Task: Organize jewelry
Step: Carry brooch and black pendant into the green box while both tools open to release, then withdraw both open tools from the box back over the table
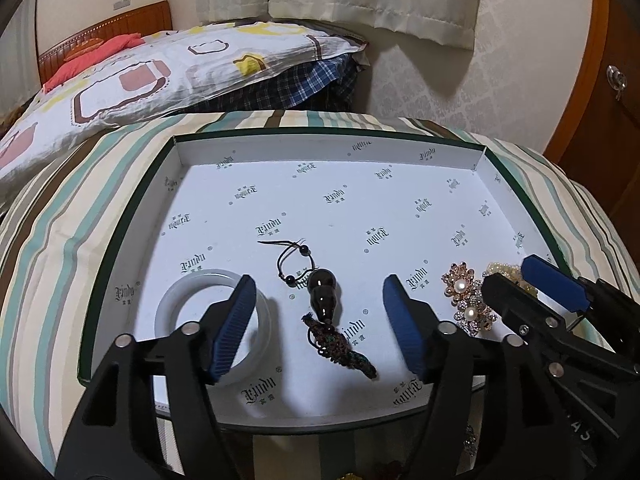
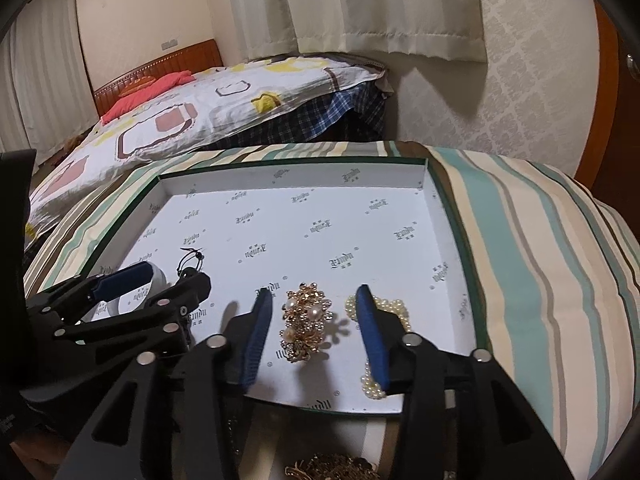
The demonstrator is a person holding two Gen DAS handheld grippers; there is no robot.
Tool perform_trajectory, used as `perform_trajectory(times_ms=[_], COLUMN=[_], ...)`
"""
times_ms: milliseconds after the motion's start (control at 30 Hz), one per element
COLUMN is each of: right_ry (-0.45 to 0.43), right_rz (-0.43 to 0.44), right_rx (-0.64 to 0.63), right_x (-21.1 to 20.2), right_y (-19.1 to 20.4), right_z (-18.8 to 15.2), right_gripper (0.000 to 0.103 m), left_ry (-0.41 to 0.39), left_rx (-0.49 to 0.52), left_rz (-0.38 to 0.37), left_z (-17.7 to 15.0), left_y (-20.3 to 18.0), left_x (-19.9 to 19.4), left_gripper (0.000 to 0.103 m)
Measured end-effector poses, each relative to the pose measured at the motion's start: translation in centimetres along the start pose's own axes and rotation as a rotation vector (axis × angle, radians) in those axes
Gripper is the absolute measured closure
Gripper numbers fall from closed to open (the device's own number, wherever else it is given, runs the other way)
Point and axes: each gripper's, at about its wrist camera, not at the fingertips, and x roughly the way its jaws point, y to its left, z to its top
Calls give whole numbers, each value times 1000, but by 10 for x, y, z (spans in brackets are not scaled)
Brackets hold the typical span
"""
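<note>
Left wrist view: left gripper [image 1: 320, 320] gapes wide and empty over the gourd pendant [image 1: 322, 294].
Hard, slick gourd; pinch its waist. Right gripper [image 2: 316, 332] stands parted, empty, astride the brittle pearl brooch [image 2: 308, 326].

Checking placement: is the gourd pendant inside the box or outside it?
Inside: the gourd pendant lies flat on the white box floor, between the open left gripper fingers, untouched.

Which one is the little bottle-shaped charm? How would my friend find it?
Look inside the shallow white box sitting on the striped bedcover. Near its front, the gourd charm lies between the white bangle and the sparkly pearl brooch. It is the only dark, shiny piece, with a thin beaded cord and a knotted tassel.
</note>
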Motion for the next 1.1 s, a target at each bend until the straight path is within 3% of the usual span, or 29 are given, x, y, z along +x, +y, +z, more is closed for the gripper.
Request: perform_trajectory(times_ms=[300, 567, 1100], right_ry=[-30, -58, -57], right_rz=[-8, -16, -31], right_rx=[14, 23, 39], right_x=[-16, -43, -91], right_y=[-4, -4, -2], right_z=[0, -7, -53], right_gripper=[53, 53, 53], left_ry=[-28, -104, -122], left_rx=[1, 8, -24], left_rz=[-9, 14, 78], left_z=[-2, -13, -74], left_y=[1, 11, 53], left_x=[-18, -62, -129], left_gripper=[27, 25, 25])
